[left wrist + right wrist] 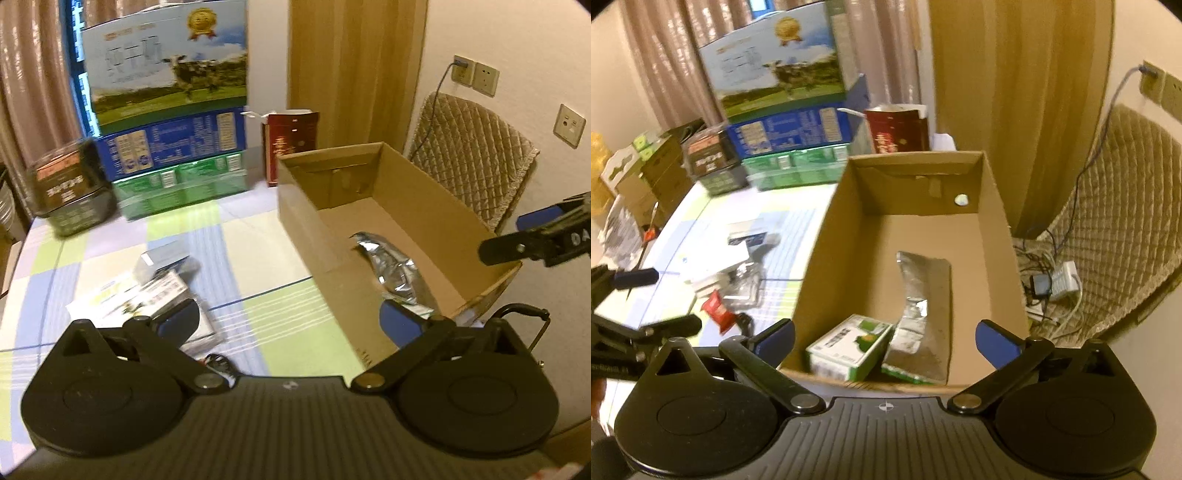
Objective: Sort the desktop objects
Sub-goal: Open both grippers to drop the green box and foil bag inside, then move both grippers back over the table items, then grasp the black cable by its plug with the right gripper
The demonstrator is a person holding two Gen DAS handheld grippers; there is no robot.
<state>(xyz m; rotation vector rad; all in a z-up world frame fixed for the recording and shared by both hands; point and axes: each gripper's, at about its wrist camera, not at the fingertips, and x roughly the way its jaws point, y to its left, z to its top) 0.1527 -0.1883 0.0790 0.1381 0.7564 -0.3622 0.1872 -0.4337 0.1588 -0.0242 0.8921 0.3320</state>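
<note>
An open cardboard box stands on the checked tablecloth; it also shows in the left wrist view. Inside lie a silver foil pouch, also seen in the left wrist view, and a green and white carton. My right gripper is open and empty above the box's near edge. My left gripper is open and empty over the table left of the box. Loose items lie on the table: small boxes and a red packet.
Stacked milk cartons and a dark tub stand at the table's back. A red bag is behind the box. A quilted chair and cables with a power strip are to the right.
</note>
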